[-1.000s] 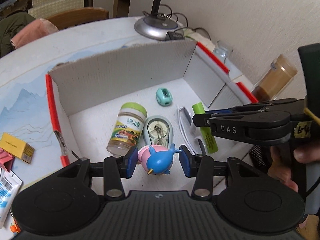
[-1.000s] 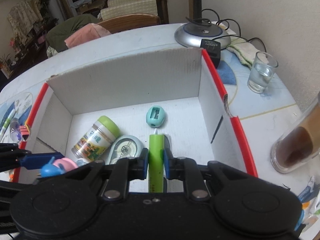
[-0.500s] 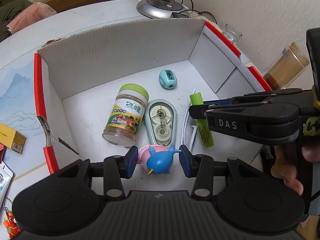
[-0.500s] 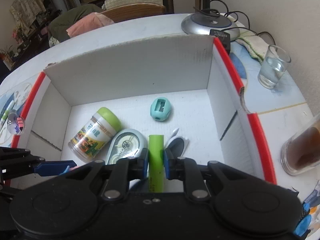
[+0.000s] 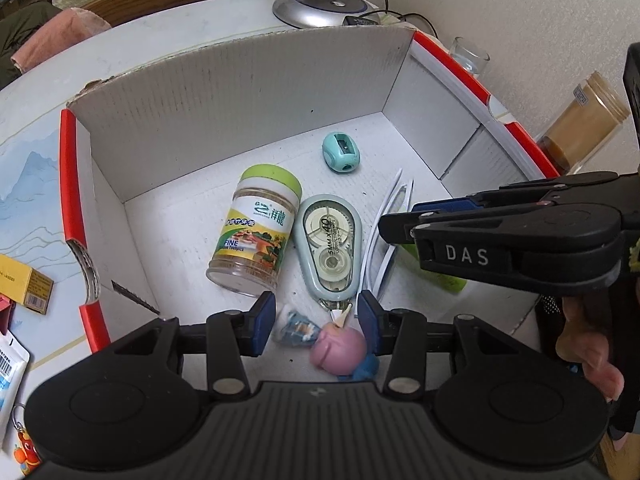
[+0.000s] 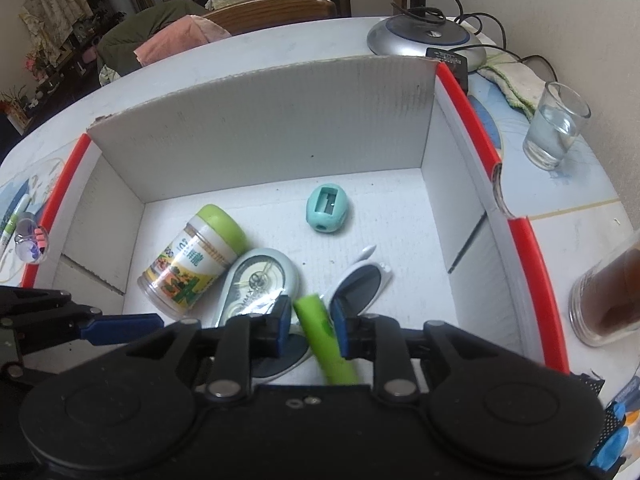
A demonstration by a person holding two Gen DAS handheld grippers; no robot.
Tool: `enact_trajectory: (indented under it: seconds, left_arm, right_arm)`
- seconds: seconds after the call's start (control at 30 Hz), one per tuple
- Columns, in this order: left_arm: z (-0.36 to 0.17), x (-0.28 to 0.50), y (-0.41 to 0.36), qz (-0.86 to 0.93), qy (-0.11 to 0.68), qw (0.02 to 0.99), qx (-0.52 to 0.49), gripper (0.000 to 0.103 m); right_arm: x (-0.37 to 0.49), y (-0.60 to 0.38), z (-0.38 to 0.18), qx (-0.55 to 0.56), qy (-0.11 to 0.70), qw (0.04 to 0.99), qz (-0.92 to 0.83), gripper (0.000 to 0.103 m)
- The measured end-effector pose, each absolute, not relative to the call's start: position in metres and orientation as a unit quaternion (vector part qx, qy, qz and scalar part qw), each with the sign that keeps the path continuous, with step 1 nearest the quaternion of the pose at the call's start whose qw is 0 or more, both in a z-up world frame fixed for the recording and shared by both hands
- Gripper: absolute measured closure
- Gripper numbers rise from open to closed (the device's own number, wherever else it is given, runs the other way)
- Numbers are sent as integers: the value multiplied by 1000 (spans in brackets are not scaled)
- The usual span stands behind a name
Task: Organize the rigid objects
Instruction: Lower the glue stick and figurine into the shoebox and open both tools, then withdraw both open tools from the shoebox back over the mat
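Observation:
My left gripper hangs low over the near floor of the white cardboard box. A pink and blue whale toy lies tipped between its blue pads and seems to touch both. My right gripper is opening. The green tube leans loose between its pads with a thin gap on the left. In the left wrist view, the right gripper reaches in from the right above the tube. A green-lidded jar, correction tape, teal sharpener and white glasses lie inside.
A glass of water and a jar of brown powder stand outside the box's red-edged right wall. A lamp base with cables sits behind it. A yellow carton lies to the left.
The left gripper sank a little into the box and the whale toy rolled over between its pads. The right jaws parted and the green tube tipped out of upright.

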State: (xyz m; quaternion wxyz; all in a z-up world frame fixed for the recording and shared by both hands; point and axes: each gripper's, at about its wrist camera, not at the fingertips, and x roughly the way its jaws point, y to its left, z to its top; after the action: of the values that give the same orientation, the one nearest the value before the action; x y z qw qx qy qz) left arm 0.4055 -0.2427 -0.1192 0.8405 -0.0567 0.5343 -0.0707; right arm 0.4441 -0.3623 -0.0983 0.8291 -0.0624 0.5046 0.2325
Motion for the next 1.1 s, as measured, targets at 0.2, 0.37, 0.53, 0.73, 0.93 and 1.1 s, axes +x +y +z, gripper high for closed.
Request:
enact_trajectory:
  seconds: [0.2,0.37,0.53,0.73,0.93,1.1]
  left_arm:
    - [-111,399,-241,-72,520,850,-53,58]
    - [-103,391,-241,-79,505,858,-56,49]
    - [-92,381,-243,-79,492,865,-55,47]
    - [-77,365,-237,-77,475,874,-66,42]
    - [-64,351,-225,-62,457,884,-78,41]
    - [-54,334,-212,-55,449,887,-89,37]
  right_arm:
    - [441,-368,-95,-53,503,831,232,71]
    - [436,-372,-88,-48,497,834,234,68]
    - [429,-376,-78,-42,488,839,237,63]
    - [416,-379,-62,-35,475,845,244,59]
    - [404,-380,-48,-31,461,850,253,46]
    - [394,-380,-39,-24,450,854,259,37]
